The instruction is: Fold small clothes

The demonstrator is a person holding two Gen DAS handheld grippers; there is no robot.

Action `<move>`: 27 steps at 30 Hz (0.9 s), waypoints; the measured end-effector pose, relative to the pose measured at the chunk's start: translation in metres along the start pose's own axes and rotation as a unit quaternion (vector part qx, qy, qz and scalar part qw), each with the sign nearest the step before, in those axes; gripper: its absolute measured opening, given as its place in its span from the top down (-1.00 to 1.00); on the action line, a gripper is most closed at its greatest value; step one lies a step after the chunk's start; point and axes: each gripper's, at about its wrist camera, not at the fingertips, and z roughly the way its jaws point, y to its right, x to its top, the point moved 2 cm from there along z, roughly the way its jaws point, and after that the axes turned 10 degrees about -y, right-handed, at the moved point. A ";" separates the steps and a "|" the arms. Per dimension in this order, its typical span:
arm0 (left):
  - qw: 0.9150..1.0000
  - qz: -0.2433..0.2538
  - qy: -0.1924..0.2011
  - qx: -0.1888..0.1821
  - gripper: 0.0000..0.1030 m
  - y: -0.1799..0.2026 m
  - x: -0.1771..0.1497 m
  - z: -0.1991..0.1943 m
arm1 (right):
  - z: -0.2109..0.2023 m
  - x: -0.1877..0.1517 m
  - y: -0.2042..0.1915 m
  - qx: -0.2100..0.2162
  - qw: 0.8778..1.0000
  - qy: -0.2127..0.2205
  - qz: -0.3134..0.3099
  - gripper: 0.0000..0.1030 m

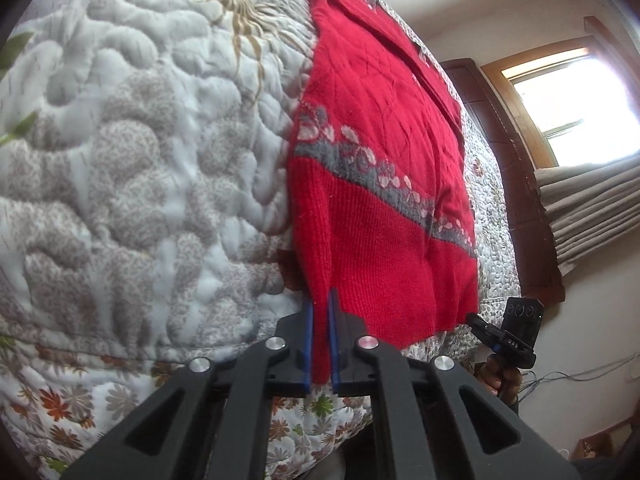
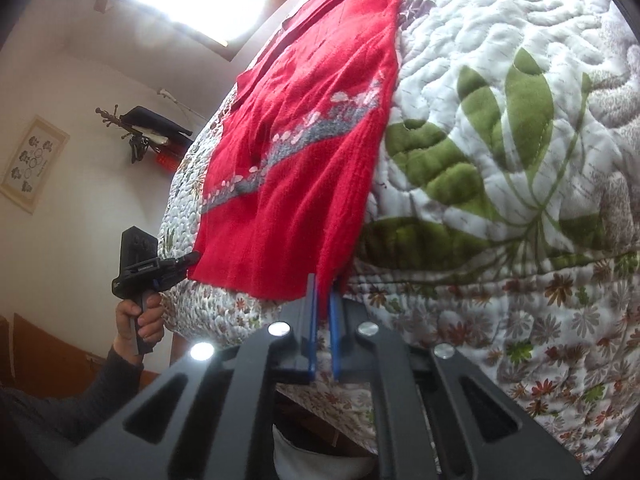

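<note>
Quilted bed (image 1: 140,152) carries one red sweater (image 1: 380,152); two hand-held grippers, left hand-held gripper (image 1: 321,308) and right hand-held gripper (image 2: 323,284), each pinch its hem.

The only lettering is small white marks on the right gripper (image 1: 478,322) body, roughly "UAS", too small to read surely

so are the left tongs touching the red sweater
Touching. The left wrist view shows the left tongs with the hem of the red sweater pinched between their blue fingers.
</note>
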 end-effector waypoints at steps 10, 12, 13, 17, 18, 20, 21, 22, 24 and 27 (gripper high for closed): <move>0.998 0.007 0.036 -0.046 0.90 0.018 0.003 -0.038 | -0.037 0.007 -0.028 -0.009 0.999 0.032 -0.025 0.93; 0.998 0.007 0.043 -0.054 0.90 0.019 0.005 -0.044 | -0.043 0.009 -0.035 -0.016 0.999 0.037 -0.033 0.93; 0.997 0.006 0.045 -0.060 0.90 0.019 0.007 -0.047 | -0.045 0.010 -0.039 -0.018 0.998 0.038 -0.035 0.93; 0.994 -0.005 0.062 -0.095 0.90 0.022 0.020 -0.061 | -0.053 0.021 -0.051 -0.016 0.998 0.047 -0.039 0.93; 0.992 -0.008 0.067 -0.106 0.90 0.024 0.025 -0.065 | -0.055 0.025 -0.051 -0.012 0.998 0.051 -0.037 0.93; 0.990 -0.006 0.081 -0.118 0.90 0.031 0.037 -0.075 | -0.062 0.034 -0.053 -0.001 0.998 0.059 -0.030 0.93; 0.989 -0.006 0.087 -0.121 0.90 0.034 0.043 -0.079 | -0.066 0.040 -0.053 0.006 0.998 0.064 -0.026 0.93; 0.988 -0.007 0.092 -0.125 0.90 0.037 0.051 -0.082 | -0.070 0.046 -0.054 0.014 0.997 0.069 -0.022 0.93; 0.987 -0.006 0.098 -0.127 0.90 0.044 0.067 -0.086 | -0.080 0.062 -0.053 0.026 0.996 0.079 -0.013 0.94; 0.986 -0.006 0.104 -0.126 0.90 0.050 0.095 -0.088 | -0.087 0.090 -0.050 0.038 0.995 0.088 0.000 0.94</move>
